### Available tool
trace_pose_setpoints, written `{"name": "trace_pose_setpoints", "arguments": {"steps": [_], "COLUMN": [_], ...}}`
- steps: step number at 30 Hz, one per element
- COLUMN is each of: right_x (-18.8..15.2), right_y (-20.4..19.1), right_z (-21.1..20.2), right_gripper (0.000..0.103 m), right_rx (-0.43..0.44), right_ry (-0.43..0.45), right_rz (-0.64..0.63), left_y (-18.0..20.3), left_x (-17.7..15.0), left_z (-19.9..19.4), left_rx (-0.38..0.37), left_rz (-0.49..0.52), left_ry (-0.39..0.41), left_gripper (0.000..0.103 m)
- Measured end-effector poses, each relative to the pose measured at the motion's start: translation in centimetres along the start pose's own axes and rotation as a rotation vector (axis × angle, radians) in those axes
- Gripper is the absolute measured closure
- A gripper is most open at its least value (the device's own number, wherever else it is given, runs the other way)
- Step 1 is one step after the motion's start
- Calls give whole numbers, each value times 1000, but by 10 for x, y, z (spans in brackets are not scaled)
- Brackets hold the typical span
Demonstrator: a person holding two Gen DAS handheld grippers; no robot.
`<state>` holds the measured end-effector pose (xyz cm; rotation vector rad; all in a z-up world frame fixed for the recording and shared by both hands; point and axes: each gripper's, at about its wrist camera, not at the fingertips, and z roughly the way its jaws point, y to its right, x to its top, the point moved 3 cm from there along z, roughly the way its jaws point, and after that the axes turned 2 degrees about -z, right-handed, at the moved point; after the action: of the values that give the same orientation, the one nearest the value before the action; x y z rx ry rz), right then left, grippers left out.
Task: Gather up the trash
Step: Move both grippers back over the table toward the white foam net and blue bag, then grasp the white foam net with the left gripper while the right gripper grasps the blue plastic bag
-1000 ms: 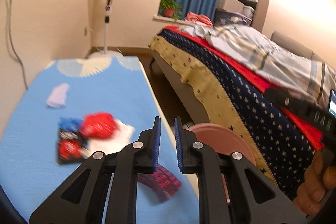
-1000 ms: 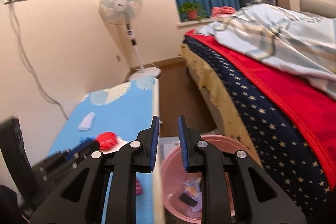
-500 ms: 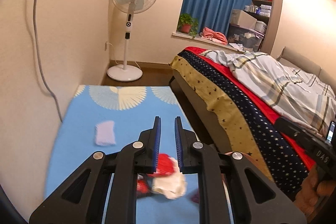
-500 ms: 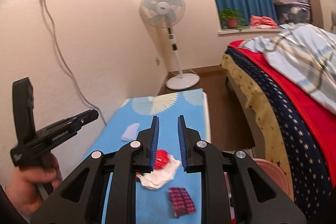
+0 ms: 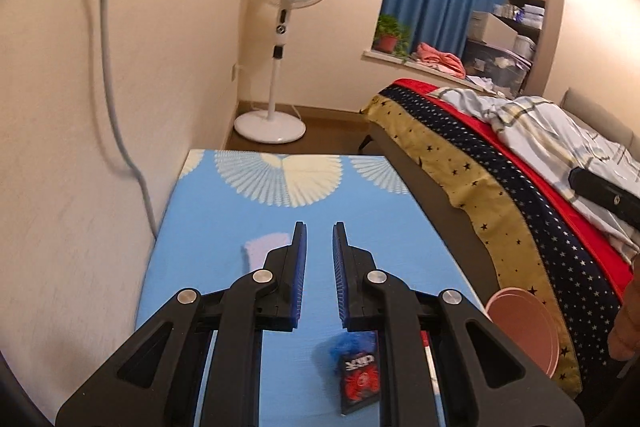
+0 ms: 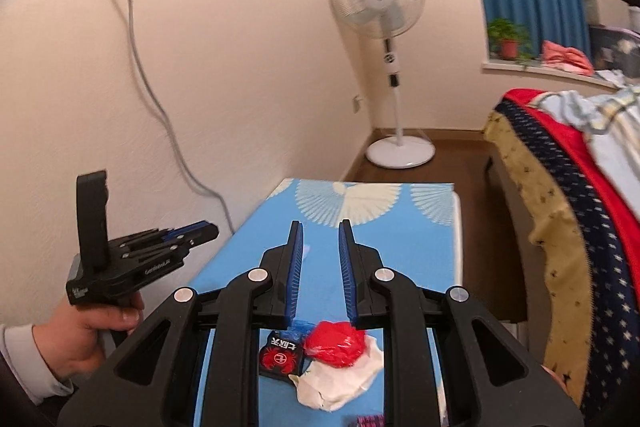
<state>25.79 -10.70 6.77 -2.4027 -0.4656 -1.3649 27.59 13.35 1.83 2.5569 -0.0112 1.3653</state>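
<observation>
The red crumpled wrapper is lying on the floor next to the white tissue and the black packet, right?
Not quite. The red crumpled wrapper lies on the blue tabletop, not on the floor. The right wrist view shows it there, next to the white tissue and the black packet, just as you said.

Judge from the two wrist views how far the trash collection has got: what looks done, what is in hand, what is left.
Done: nothing visibly; the pink bin's contents are hidden. In hand: nothing; the left gripper and right gripper have nothing between their fingers. Left on the blue table: red crumpled wrapper, white tissue, black-and-red packet, pale scrap.
</observation>
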Motion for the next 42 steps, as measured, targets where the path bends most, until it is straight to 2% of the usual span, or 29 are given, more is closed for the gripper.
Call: {"name": "trace_pose_setpoints", "arguments": {"steps": [4,7,14,17,24,28,30,32,33,36,38,42], "right_x": [-18,-36,-76,-87,-113,-121,-123,-125,-126,-127,-125,-112], "right_y": [-3,-2,-27,-35,-45,-48,-47,-46,-46,-45,-44,-35], "right_z": [32,58,105,122,155,165,169,171,173,177,178,177], "right_gripper": [87,90,91,89,72,72,72,75,80,96,102,103], "right_rx": [44,103,162,176,180,166,156,153,150,145,135,123], "right_ry": [-51,-118,-262,-300,-424,-461,-472,-481,-484,-493,-488,-450], "right_rz": [-28,17,-29,-46,-79,-102,-104,-96,-100,-109,-112,-78], "left_y": [-23,-41,-56,-59,-71,-71,-70,-68,-67,-69,-71,-71], "left_x": [-5,-14,-25,-27,-41,-49,-51,-54,-55,-60,-65,-71], "left_z": [15,29,49,53,76,96,104,114,118,134,145,158], "left_rx": [17,31,47,42,25,-1,-4,-4,-2,13,23,38], "left_rz": [-20,-67,-81,-85,-115,-118,-119,-120,-119,-129,-142,-131], "left_ry": [1,-25,-62,-69,-118,-152,-164,-180,-186,-218,-243,-286], "left_gripper": [89,89,89,89,89,89,84,67,64,61,61,62]}}
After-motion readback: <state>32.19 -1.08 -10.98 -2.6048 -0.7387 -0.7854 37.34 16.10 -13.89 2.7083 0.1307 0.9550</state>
